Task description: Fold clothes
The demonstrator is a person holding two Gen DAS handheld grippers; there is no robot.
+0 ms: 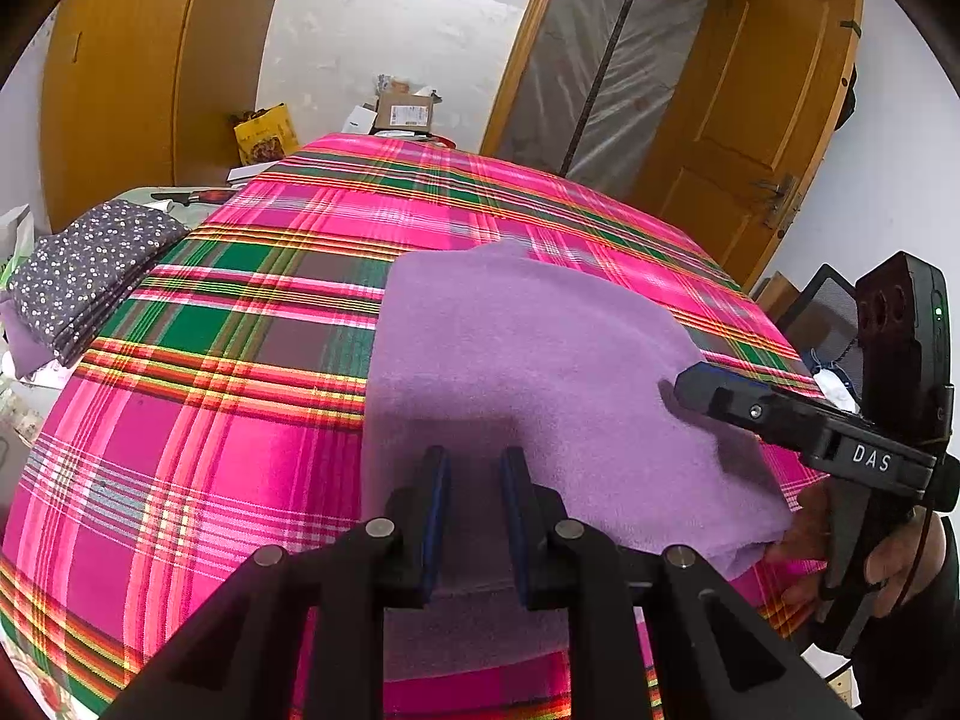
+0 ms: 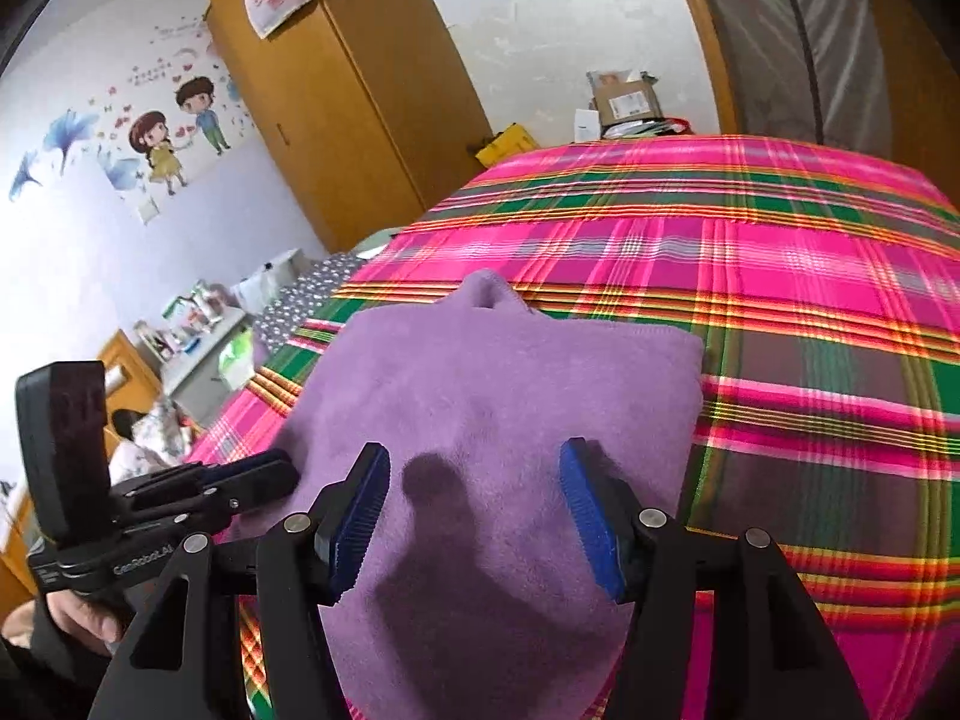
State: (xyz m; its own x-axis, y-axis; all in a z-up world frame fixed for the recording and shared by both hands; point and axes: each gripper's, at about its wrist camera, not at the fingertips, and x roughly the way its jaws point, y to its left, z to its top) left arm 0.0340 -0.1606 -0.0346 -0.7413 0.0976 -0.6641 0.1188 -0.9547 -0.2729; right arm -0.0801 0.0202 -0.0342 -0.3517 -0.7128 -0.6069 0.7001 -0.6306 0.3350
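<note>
My left claw (image 1: 474,516) hovers over the near edge of the purple garment (image 1: 528,372), its blue-padded fingers (image 1: 435,516) standing a narrow gap apart with nothing pinched between them; purple cloth shows through the gap below. My right claw (image 2: 474,516) is spread wide, fingers well apart, empty, with the same garment (image 2: 498,420) lying beneath it and its shadow falling on the fleece.

The garment is a folded, fuzzy purple piece lying flat on the bed's pink-and-green plaid sheet (image 1: 210,360). In the left wrist view it fills the middle toward 3 o'clock, and the tip of my right claw (image 1: 696,387) comes in from 3 o'clock, resting on or just above the cloth's right part; I cannot tell whether it touches. A hand (image 1: 840,546) grips that claw's handle at about 4 o'clock.

In the right wrist view my left claw (image 2: 264,474) pokes in from 9 o'clock at the garment's left edge, a hand (image 2: 78,612) on its handle at 8 o'clock. A small tab of cloth sticks out at the garment's far edge, toward 12 o'clock.

At 9 o'clock in the left view a folded dotted grey cloth (image 1: 90,276) lies at the bed's edge, well apart from the purple piece. A wooden wardrobe (image 2: 348,90) stands beyond the bed at 11 o'clock.
</note>
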